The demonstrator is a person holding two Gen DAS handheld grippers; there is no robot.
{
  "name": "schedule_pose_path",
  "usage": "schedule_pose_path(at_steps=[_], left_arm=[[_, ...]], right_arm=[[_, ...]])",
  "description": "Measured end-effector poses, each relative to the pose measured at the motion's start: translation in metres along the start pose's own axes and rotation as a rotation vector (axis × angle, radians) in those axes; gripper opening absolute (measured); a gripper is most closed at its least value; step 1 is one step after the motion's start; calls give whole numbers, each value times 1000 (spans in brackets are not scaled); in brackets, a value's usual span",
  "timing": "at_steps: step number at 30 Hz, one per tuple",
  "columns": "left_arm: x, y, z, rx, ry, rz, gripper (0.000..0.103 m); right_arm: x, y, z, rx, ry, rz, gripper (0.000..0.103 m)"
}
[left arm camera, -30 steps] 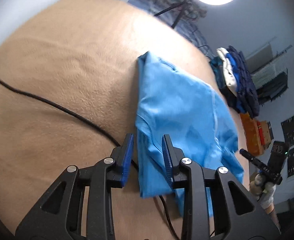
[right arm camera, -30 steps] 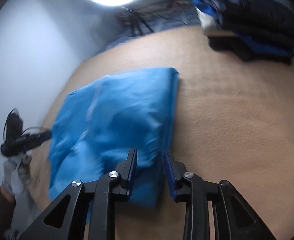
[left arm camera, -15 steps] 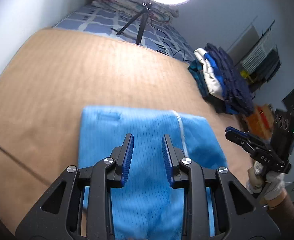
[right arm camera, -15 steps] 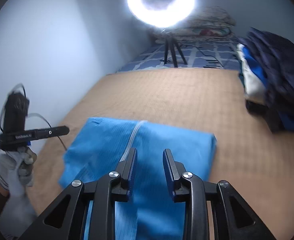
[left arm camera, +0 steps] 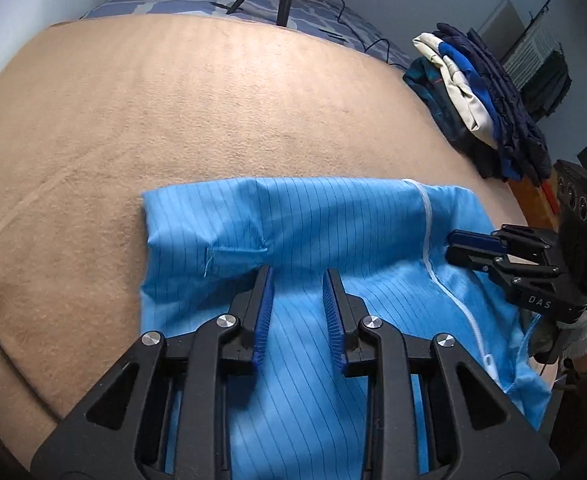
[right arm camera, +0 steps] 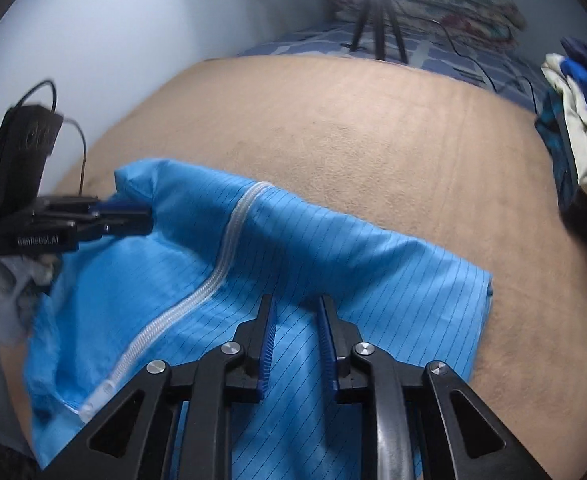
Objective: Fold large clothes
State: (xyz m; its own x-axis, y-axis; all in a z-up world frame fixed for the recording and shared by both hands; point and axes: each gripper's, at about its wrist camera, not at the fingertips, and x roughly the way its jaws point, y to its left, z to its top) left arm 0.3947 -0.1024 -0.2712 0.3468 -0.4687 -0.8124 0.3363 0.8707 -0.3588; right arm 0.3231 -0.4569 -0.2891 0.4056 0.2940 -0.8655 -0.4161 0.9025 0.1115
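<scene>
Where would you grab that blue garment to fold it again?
Probably at the two corners of the blue garment's far folded edge, one set of tongs each, coming down from above. It lies flat on the tan blanket, so only edges and corners offer something to pinch.

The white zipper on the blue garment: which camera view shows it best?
The right wrist view: the zipper runs large and near across the blue garment, though slightly blurred. The left wrist view shows it sharper but thinner, toward the right edge beside the right gripper.
</scene>
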Motion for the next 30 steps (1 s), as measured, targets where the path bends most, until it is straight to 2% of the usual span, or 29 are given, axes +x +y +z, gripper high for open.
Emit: schedule_pose_path(at_steps=[2,4,8,13,16,19,23,26,27,29,30], left_arm=[[-16,-4,-2,23,-11,33,27],[-44,-10,-14,41,-54,29,27],[-85,-18,-42,5,-96,-47,28],[-118,-38,-94,-7,-97,-139,28],[-120,-47,-117,-4,-66,-160,28],[-119,-61,-134,11,-40,-138,28],[-130,-74,-162,29,-25,-146,28],[-133,-72,-177,7,1,-121,43],[-132,-67,-180,-22,6,-119,44],[-126,-55,-180,-94,24,-124,44],[-120,-50,-178,-132,38,-129,44]], right_arm=[[-13,2,-2,5,-2,-23,21],[-33,4,-8,15,-28,-17,24],[-89,13,-41,70,-104,69,31],[-138,41,-94,100,-151,140,31],[-150,64,-117,88,-156,171,31],[-148,92,-128,26,-126,197,30],[-148,123,-143,-86,-88,150,30],[-150,118,-152,-5,-43,154,33],[-149,112,-155,52,-26,138,37],[-152,94,-162,176,-26,141,57],[-151,85,-164,250,-26,168,58]])
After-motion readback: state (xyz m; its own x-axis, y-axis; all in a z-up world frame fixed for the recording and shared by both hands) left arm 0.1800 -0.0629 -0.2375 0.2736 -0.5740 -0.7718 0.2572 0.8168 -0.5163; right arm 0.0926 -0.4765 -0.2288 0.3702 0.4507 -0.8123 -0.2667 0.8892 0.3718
